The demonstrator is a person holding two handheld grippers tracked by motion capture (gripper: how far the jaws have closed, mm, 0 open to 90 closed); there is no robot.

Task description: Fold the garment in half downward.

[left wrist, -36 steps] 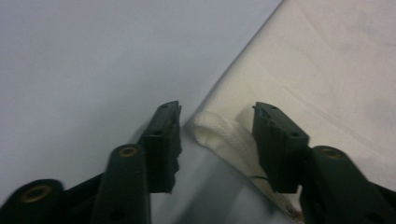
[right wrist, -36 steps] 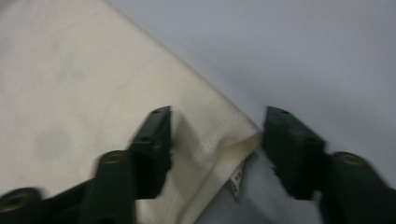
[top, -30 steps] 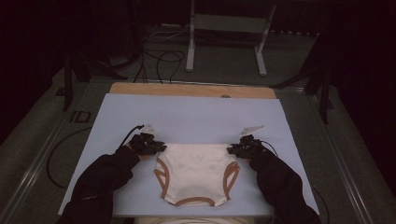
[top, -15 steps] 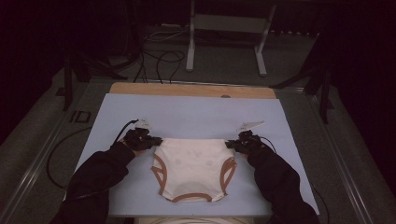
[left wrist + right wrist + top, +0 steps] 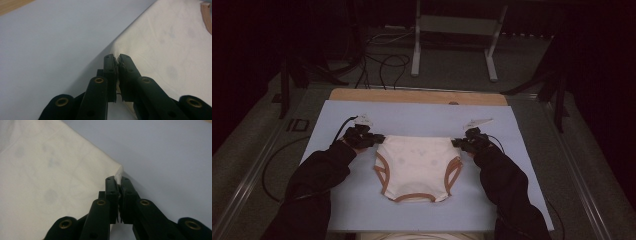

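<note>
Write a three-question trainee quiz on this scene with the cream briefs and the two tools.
1. True or false: the left tool is shut on a corner of the cream briefs.
2. What colour is the trim on the leg openings?
3. The right tool grips: A) a waistband corner, B) the crotch, C) the blue mat.

Key: 1 true; 2 orange-brown; 3 A.

No legible text, label, brand, number or sign anywhere. Briefs (image 5: 419,162): faint grey print marks, no readable characters. Mat (image 5: 422,120) blank. Gripper bodies unmarked.
</note>
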